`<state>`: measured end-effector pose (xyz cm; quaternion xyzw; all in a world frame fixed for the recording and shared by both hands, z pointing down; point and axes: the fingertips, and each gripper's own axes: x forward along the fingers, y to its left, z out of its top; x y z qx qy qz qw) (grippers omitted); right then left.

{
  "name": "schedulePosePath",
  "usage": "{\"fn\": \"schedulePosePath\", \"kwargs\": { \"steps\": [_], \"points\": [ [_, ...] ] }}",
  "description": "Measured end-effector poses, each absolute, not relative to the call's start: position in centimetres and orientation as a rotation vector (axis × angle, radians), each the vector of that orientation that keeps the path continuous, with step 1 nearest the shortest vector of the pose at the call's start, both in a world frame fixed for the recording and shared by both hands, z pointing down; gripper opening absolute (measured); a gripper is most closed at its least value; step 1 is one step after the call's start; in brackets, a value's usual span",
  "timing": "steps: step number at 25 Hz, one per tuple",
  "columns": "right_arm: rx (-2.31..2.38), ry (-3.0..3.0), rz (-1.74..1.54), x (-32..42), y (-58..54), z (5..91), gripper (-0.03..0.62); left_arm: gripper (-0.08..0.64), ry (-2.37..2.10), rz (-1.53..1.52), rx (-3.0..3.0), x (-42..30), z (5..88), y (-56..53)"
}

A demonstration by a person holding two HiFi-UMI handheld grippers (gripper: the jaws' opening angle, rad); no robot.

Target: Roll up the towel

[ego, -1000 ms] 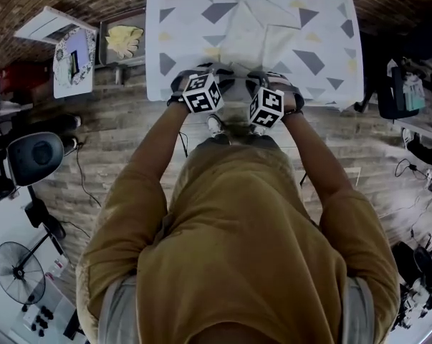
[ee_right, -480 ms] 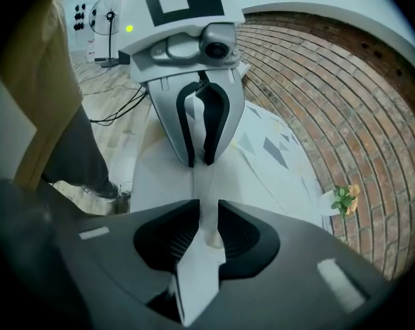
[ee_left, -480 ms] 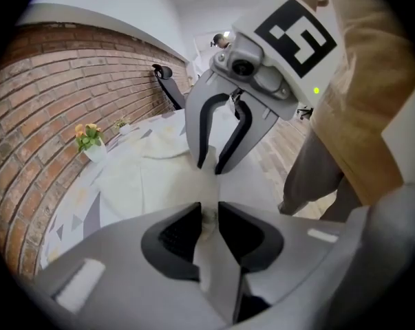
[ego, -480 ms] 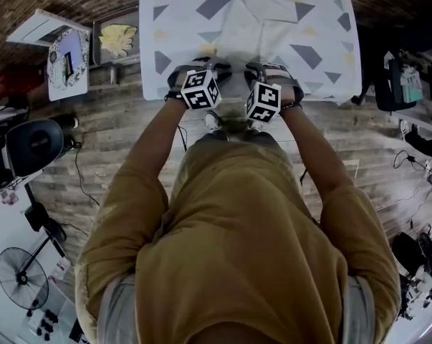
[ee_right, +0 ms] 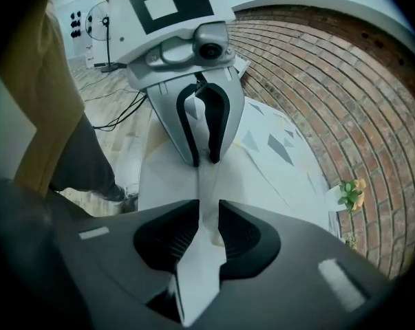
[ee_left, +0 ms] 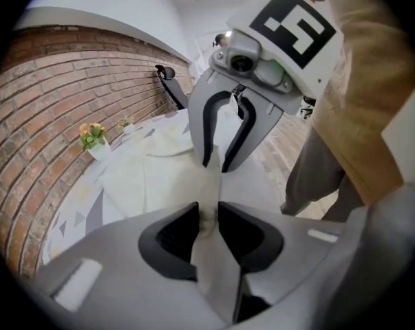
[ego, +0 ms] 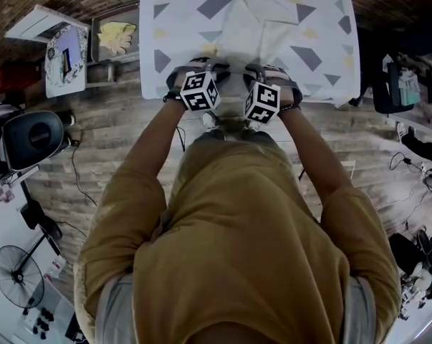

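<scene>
With the left gripper and right gripper each pinching the towel's hem at the desk's near edge, rolling has barely begun, and next that hem needs curling forward evenly.

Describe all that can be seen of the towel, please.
The towel is a plain, pale cream cloth, soft and thin-looking, with a few creases. It lies mostly flat on the table's triangle-patterned cover, not rolled yet. Its near edge is pinched by the left tool and the right tool, and a raised strip of cloth runs between them.
</scene>
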<state>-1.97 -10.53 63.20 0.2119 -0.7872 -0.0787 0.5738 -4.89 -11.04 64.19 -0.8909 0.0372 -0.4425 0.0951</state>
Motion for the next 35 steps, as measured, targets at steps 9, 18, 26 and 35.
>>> {"fn": "schedulePosePath", "kwargs": {
  "steps": [9,18,26,35],
  "points": [
    [0.479,-1.801,-0.130,-1.4,-10.7,64.1,0.069,0.106,0.107,-1.339,-2.637,-4.8,64.2,-11.1],
    [0.545,-1.837,-0.048,-1.3,-9.7,63.2,0.035,0.078,0.180,-1.293,-2.734,-4.8,62.9,-10.5],
    [0.501,-1.907,0.059,-1.7,-7.0,61.8,0.034,0.078,0.090,-1.312,-2.888,-5.5,60.7,-8.1],
    [0.367,-1.988,0.408,-2.0,-8.3,59.8,0.034,0.078,-0.071,-1.427,-3.007,-6.0,59.7,-9.6]
  ]
}}
